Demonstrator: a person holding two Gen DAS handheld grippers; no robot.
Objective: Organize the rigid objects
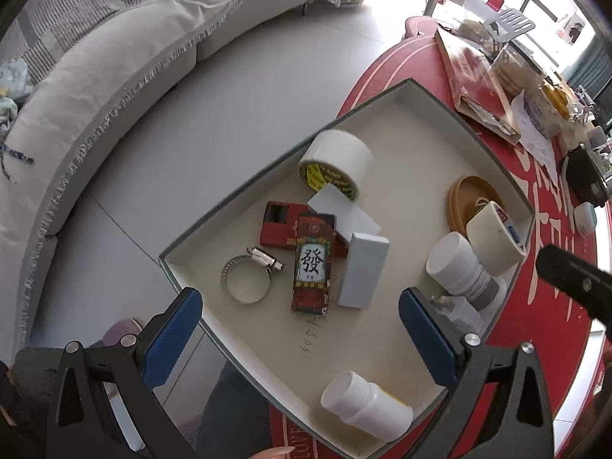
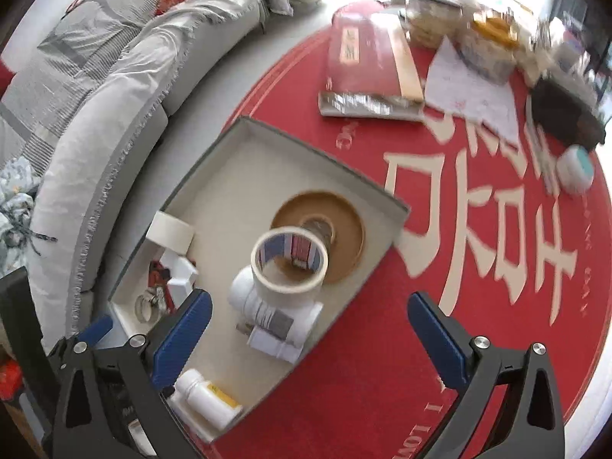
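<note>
A shallow cream box (image 1: 417, 114) (image 2: 244, 145) sits at the edge of the red round table. It holds a white tape roll (image 1: 336, 164), a red card box (image 1: 311, 267), a grey block (image 1: 363, 269), a hose clamp (image 1: 248, 277), a brown dish (image 1: 464, 199) (image 2: 344, 225), a masking tape roll (image 1: 493, 239) (image 2: 288, 264) leaning on white bottles (image 1: 459, 264) (image 2: 275, 313), and a white bottle (image 1: 363, 405) (image 2: 202, 397) lying near the front corner. My left gripper (image 1: 302, 336) is open above the box. My right gripper (image 2: 310, 344) is open over the box's right edge.
A grey sofa (image 1: 114, 88) curves along the left beyond a strip of floor. The far side of the red table (image 2: 382, 382) holds a red flat package (image 2: 363, 65), papers (image 2: 470, 91), a dark bowl (image 2: 566, 114), a small white jar (image 2: 575, 168) and other clutter.
</note>
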